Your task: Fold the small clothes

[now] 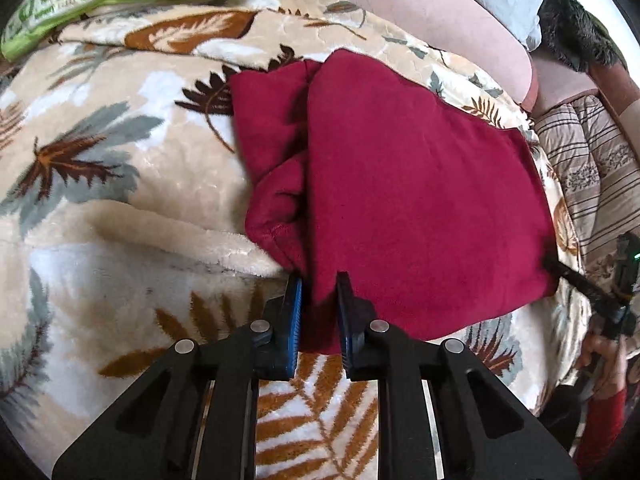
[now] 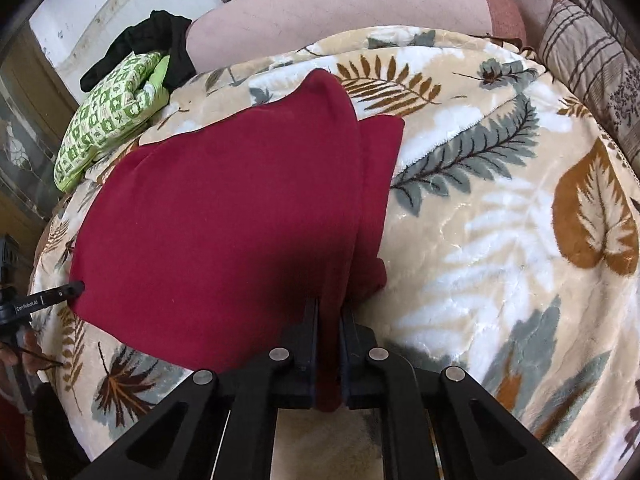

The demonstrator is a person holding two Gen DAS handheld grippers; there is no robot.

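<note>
A dark red garment point(image 1: 400, 180) lies flat on a leaf-patterned plush blanket point(image 1: 120, 208), with one side folded over along a lengthwise crease. My left gripper point(image 1: 320, 284) is shut on the near corner at that folded side, and red cloth fills the gap between its blue pads. In the right wrist view the same garment point(image 2: 220, 220) spreads to the left. My right gripper point(image 2: 330, 308) is shut on its other near corner, with a strip of cloth pinched between the black fingers. Each gripper shows small in the other's view, at the hem's far end.
A green patterned cushion point(image 2: 108, 120) and a black garment point(image 2: 160, 44) lie at the blanket's far left. A pink sofa back point(image 2: 340, 12) runs behind. Striped cushions point(image 1: 592, 168) sit to the right. A hand with a red sleeve point(image 1: 604, 364) holds the right gripper.
</note>
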